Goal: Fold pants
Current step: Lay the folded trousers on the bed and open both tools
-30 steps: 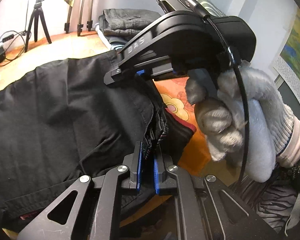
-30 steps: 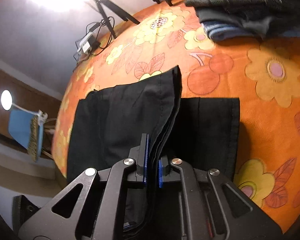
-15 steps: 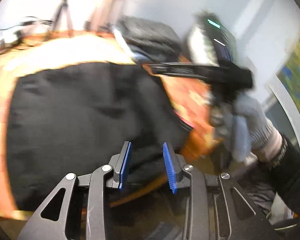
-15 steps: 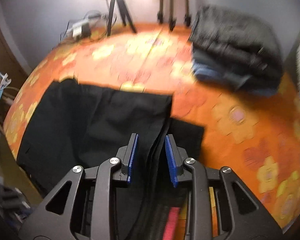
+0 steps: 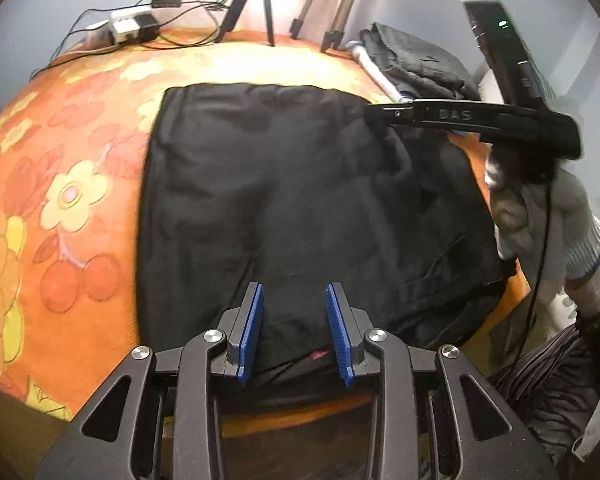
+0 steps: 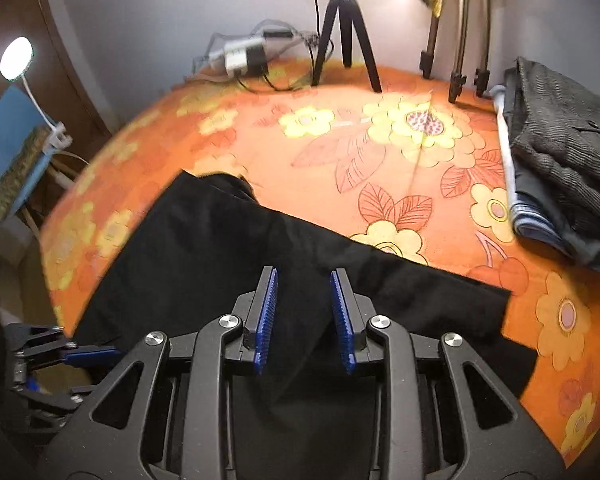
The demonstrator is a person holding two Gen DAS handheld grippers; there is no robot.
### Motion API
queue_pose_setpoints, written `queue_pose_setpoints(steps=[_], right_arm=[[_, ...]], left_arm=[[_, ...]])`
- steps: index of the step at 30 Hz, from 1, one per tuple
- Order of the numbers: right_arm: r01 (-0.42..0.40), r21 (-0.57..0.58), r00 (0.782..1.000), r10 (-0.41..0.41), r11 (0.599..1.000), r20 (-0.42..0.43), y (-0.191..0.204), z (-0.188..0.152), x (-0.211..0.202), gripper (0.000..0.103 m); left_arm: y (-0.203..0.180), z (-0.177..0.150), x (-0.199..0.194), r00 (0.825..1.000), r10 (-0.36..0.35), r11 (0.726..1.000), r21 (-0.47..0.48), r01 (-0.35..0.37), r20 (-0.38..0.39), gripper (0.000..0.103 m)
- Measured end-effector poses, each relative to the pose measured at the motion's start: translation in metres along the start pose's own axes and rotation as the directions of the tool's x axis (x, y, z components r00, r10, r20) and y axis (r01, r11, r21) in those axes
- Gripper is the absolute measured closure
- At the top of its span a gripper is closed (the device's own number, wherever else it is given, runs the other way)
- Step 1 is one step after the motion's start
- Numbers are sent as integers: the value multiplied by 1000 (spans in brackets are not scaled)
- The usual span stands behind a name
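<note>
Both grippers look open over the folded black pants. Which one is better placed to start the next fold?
Probably the left gripper: it sits open right at the near edge of the black pants. The right gripper is also open but hovers over the middle of the cloth, away from an edge.

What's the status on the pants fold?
Left gripper open, right gripper open, both empty. Black pants lying folded flat on the orange floral cloth. Folded clothes stack sits apart, nothing blocking.

below the jaws, the black pants' [image 6: 284, 264] near end is hidden by the right gripper [image 6: 303, 316].
</note>
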State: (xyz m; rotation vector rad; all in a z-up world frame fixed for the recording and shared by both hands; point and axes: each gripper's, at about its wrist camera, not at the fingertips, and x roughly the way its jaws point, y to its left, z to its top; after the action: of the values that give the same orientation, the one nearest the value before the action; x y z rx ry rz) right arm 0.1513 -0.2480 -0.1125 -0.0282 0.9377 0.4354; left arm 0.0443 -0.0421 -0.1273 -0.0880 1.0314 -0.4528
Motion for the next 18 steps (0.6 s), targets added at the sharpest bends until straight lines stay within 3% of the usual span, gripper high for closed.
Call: queue_pose_setpoints(steps=[10,14,17,18], right_arm=[[86,42,996,-84,995,-31,-19,3,32,76],[134,49,991,-134,990,-6,-20,2,18,74],[119,34,993,-120,992,13,-16,1,3,74],[100,35,995,-101,994,12,-15,0,-2,73]], left_arm=[[22,-12,-20,1000,-19,999,-45,19,14,72],[36,-9,-43,995,30,996,-92,-21,96,71],[48,-7,-47,992,58,990,-131,-42,117,54],[53,-7,-46,992,56,986,-161,-38,109,53]])
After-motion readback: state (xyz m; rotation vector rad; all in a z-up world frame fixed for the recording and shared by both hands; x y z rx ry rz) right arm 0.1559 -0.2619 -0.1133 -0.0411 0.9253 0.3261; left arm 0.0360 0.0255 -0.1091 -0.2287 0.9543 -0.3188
